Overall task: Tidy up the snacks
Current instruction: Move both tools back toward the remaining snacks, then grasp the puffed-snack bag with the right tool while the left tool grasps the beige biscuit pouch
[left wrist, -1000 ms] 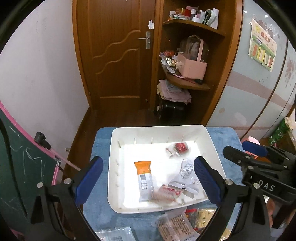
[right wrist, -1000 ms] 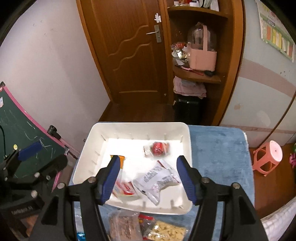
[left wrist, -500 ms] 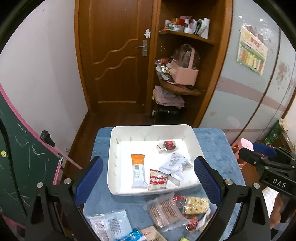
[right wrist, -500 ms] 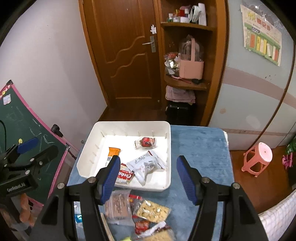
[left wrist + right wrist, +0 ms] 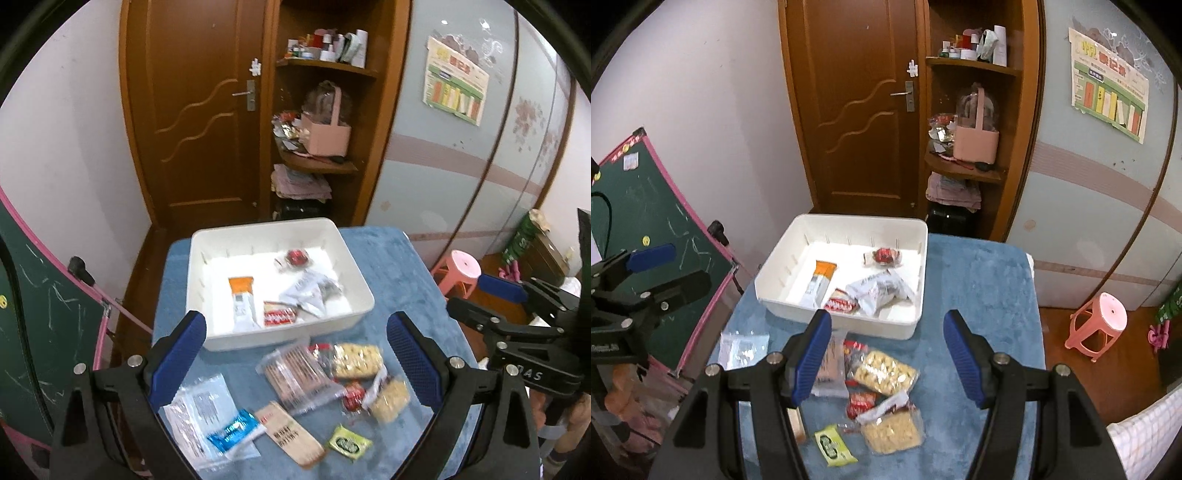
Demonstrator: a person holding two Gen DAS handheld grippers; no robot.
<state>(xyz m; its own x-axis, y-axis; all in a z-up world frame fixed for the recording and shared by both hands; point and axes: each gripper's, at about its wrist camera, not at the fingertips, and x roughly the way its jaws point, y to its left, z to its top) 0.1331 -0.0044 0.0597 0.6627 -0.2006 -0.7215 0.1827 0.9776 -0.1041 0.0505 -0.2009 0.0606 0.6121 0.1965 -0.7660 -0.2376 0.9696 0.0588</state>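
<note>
Blue-clothed table (image 5: 979, 295): tray (image 5: 916, 266) holding four sorted snacks, loose packets (image 5: 882, 373) awaiting sorting. I keep left gripper (image 5: 295, 354) and right gripper (image 5: 886, 350) spread, empty, above them.

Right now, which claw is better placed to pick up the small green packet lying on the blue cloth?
Probably the right claw: open, empty, and the small green packet lies just below its left finger. From the left claw it lies off toward the right finger.

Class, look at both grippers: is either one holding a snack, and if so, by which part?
Nothing is held. The left gripper and right gripper both stand open and empty above the loose snacks on the blue cloth.
</note>
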